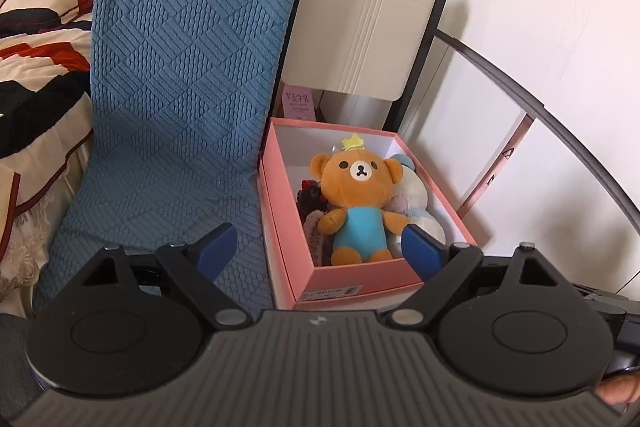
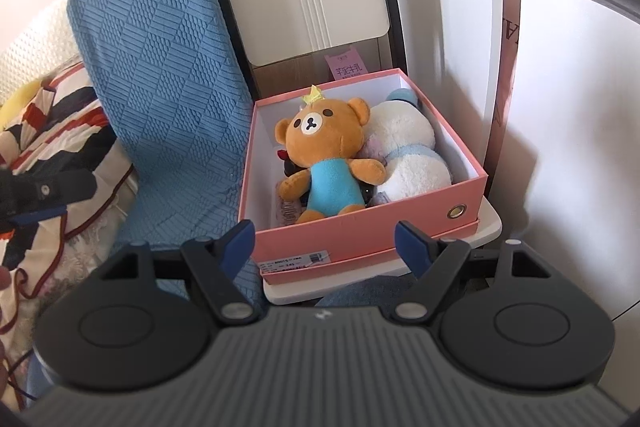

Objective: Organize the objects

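Open pink cardboard box [image 2: 360, 227] with white inside sits on the seat of a cream plastic chair [image 2: 490, 227], filling most of it; the box's near right corner lies close to the seat's right edge. Box's own lid nested under it, label on near face.

Inside: brown plush bear in a light-blue bib [image 2: 326, 159], lying on its back toward the box's left wall, head to the far wall. Just beside it, against the right wall, a white fluffy plush toy with pale-blue trim [image 2: 412, 155], touching the bear. Dark small items under the bear, not identifiable.

Blue quilted fabric cushion [image 1: 180, 87] leans upright left of the box, touching its left side.

Left gripper [image 1: 320, 247]: jaws spread wide, nothing between them, short of the box's near edge. Right gripper [image 2: 325, 247]: jaws spread, empty, straddling the near wall in view.
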Demonstrator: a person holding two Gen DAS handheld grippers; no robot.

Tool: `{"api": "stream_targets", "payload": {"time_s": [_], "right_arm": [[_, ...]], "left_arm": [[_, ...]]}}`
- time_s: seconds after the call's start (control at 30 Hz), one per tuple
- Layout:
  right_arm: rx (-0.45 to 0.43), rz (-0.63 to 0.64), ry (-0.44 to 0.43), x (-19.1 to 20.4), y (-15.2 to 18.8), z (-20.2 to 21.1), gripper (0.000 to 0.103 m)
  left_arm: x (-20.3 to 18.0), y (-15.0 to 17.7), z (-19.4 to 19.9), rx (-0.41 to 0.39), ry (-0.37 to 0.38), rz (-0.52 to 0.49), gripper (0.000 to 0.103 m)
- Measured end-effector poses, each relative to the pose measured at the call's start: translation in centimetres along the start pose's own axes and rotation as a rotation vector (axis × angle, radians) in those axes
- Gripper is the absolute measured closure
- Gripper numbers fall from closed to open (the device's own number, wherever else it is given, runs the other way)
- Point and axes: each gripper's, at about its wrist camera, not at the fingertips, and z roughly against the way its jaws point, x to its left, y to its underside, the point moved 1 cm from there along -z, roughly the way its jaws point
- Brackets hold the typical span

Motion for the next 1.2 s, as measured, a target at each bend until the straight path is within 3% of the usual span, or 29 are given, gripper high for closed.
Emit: {"api": "stream_targets", "payload": {"time_s": [0.13, 0.23, 1.2], "right_arm": [[0.003, 0.000, -0.003, -0.1, 0.1, 0.3, 0.023], [0.001, 0.004, -0.007, -0.2, 0.0, 0.4, 0.014], [0.017, -0.005, 0.007, -1.2, -0.2, 0.6, 0.013]], "left_arm": [[-0.7, 0.2, 0.3, -0.006, -0.002, -0.027, 0.011], [-1.2, 0.2, 0.3, -0.002, 0.001, -0.035, 0.011], [-2.9, 0.6, -0.3, 0.048, -0.010, -0.071, 0.011]]}}
